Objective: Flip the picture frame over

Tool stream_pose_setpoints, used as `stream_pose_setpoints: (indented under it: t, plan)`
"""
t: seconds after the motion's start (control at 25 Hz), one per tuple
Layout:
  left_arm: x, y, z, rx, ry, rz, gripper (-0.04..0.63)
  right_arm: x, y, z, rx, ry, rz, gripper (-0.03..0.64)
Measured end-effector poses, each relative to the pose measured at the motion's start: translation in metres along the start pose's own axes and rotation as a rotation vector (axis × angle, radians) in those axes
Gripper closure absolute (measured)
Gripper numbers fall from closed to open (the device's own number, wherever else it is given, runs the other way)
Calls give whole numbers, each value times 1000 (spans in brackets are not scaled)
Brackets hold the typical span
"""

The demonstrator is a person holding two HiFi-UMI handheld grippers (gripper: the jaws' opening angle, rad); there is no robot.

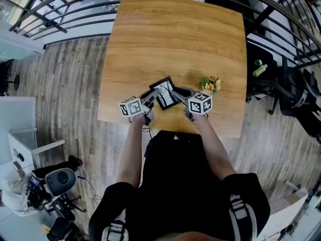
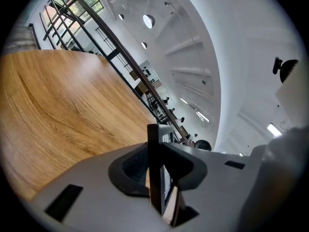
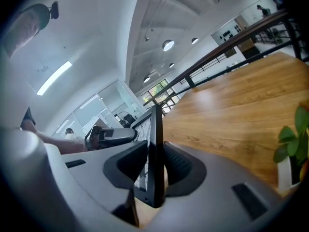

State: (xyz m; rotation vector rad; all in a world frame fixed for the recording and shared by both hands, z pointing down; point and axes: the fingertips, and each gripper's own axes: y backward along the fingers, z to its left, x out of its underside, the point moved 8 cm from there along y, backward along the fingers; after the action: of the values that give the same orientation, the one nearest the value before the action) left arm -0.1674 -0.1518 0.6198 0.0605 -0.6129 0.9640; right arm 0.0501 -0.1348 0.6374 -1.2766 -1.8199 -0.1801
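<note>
Near the front edge of the wooden table (image 1: 175, 34), down toward 6 o'clock on the tabletop in the head view, the picture frame (image 1: 164, 94) is caught between both claws. It's a black frame around a white picture with dark line work, and its face shows to the head camera. The left gripper (image 1: 152, 95) comes in from about 8 o'clock and the right gripper (image 1: 179, 91) from about 4 o'clock, each on its own side of the frame. The left gripper view shows the frame edge-on, standing between the two dark pads, with both pads pressed against it, so that claw is clamped on the frame. The right gripper view shows the same thing: a thin black edge upright between the pads, firmly pinched, with the printed side turned toward 9 o'clock. The other claw and a forearm are visible beyond it. Whether the frame's lower edge touches the wood or rides just clear of it, I can't tell. A small potted plant (image 1: 210, 84) with green leaves and yellow blooms stands near the frame at its 3 o'clock, apart from both claws.
</note>
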Motion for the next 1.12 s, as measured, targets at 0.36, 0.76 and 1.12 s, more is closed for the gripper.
stream_pose_setpoints:
  t: [0.36,0.76,1.12]
  plan:
    - [-1,-16,12,-65,-60,46,495,17,-9,-7,116,-64,-56,494]
    - [15,-33,36,-138,-157,146,480,47,-19,-19,274,-67,9,499]
    - [24,-46,60,-159,-140,195,472,68,-29,-33,320,-142,13,508]
